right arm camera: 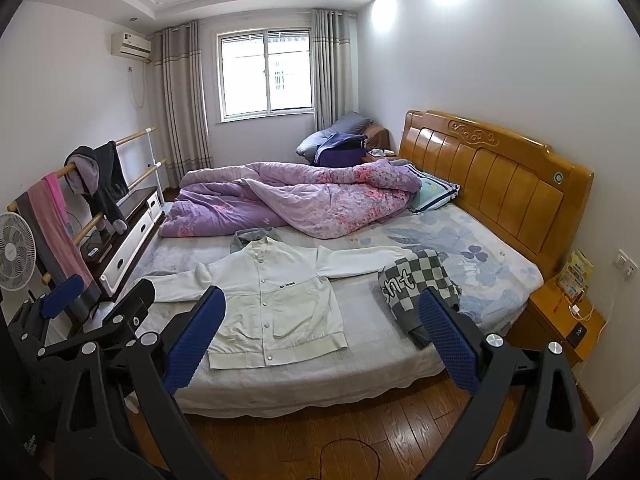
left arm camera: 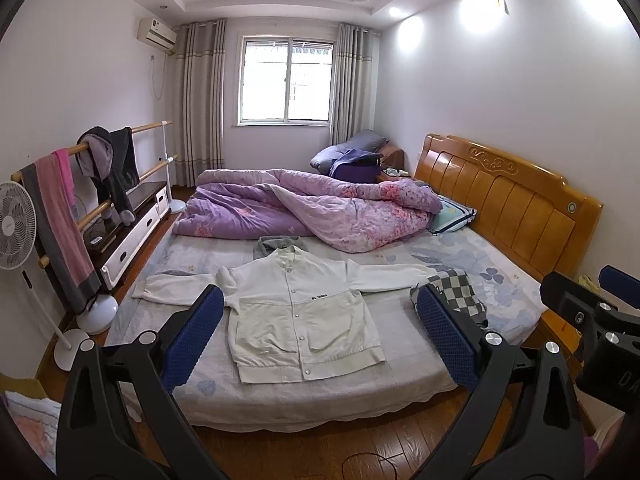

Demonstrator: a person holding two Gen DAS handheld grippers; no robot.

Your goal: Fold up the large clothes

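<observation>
Evidently no fold has yet been made. A white cotton snap-front jacket with ribbed hem and cuffs (left arm camera: pixel 298 312) lies face up and flat on the near half of the bed with the pale floral sheet (left arm camera: pixel 480 264), collar toward the far side, hem toward the near edge, both sleeves stretched out to left and right. Its right sleeve tip runs under or against a crumpled grey-and-white checkered garment (right arm camera: pixel 420 284) lying to the right of the jacket; which of the two cannot be told. A grey garment (left arm camera: pixel 280 243) lies just beyond the collar, and a rumpled purple floral quilt (left arm camera: pixel 304 208) fills the far half of the bed.

Left gripper (left arm camera: pixel 316 336) and right gripper (right arm camera: pixel 320 340) both hover off the near edge of the bed, above the wooden floor, with jaws spread wide and nothing between the blue pads (left arm camera: pixel 192 336).

Judged from this layout, spreading is complete; folding the sleeves inward, folding the body, and handling the checkered garment all remain.
</observation>
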